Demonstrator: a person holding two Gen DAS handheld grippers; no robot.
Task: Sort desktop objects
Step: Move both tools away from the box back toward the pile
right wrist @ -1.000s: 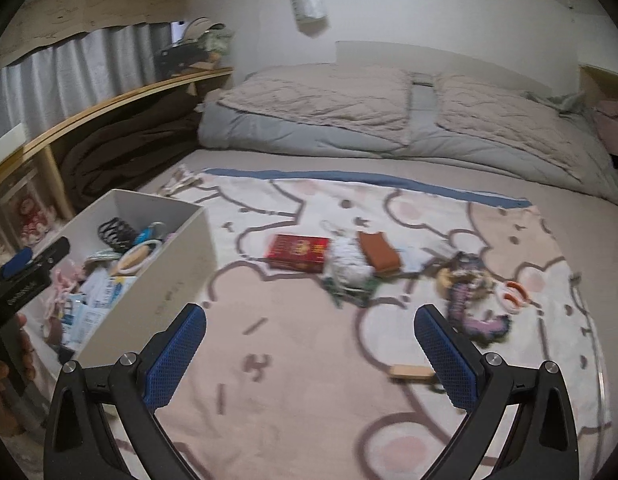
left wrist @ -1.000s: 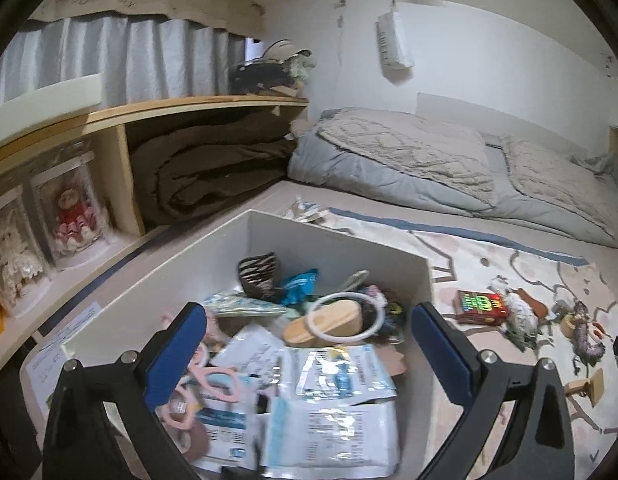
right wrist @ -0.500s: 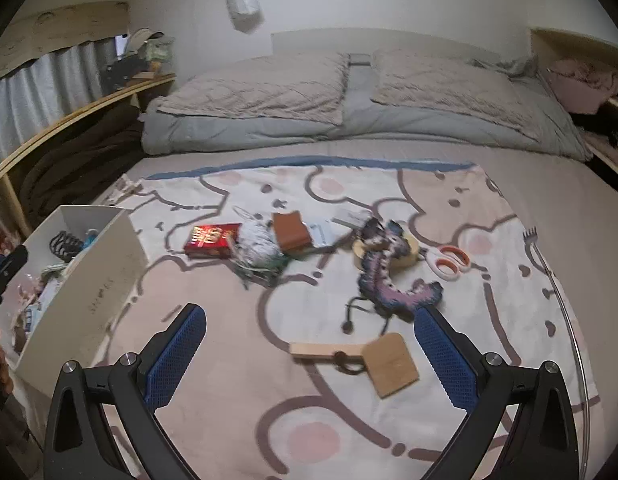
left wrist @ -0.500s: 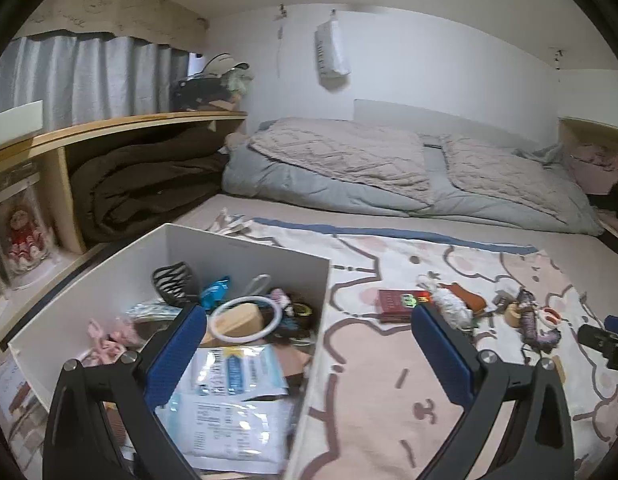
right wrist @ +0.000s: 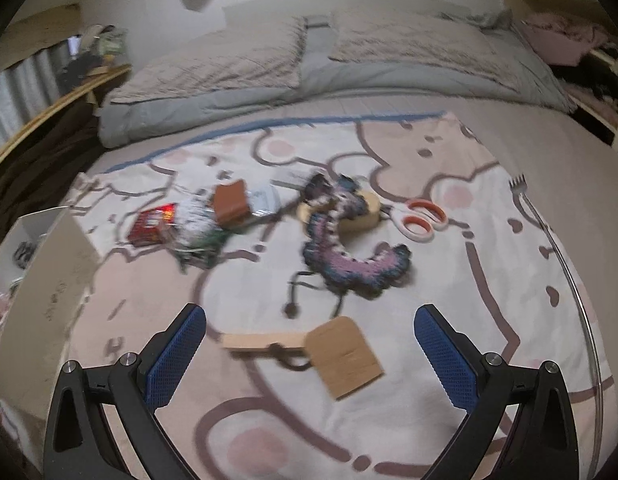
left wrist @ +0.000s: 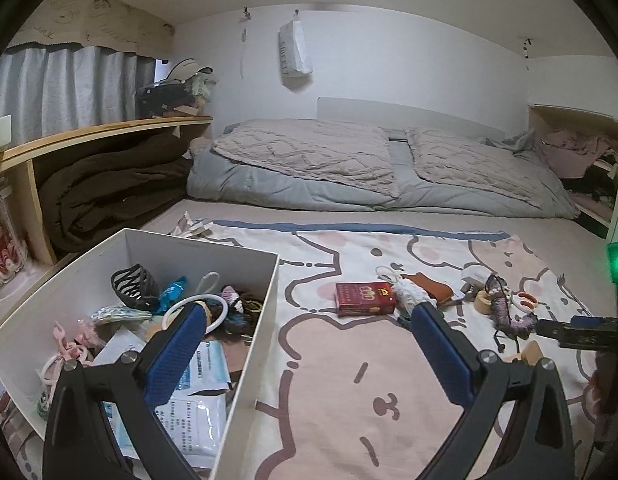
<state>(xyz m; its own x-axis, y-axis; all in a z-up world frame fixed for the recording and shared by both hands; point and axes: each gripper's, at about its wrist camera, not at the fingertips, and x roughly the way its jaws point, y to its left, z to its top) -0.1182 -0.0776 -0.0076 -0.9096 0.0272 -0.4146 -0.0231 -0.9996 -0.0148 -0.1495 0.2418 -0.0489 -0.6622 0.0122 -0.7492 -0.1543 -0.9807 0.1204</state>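
- While the left gripper (left wrist: 305,344) hangs spread and empty, the white box (left wrist: 265,320) sits under its left finger, its near wall close; the red packet (left wrist: 364,299) lies ahead, light and stiff.
- Spread and empty too, the right gripper (right wrist: 309,344) has the wooden tag (right wrist: 343,356) just ahead between its fingers: light, flat, best pinched by its edges. The soft knitted strip (right wrist: 349,256) lies beyond, with open blanket (right wrist: 449,320) around.

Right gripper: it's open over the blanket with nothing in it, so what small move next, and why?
Probably ease the right gripper forward and down onto the wooden piece, the loose item lying nearest its open, empty fingers. The white box waits at the left for it.
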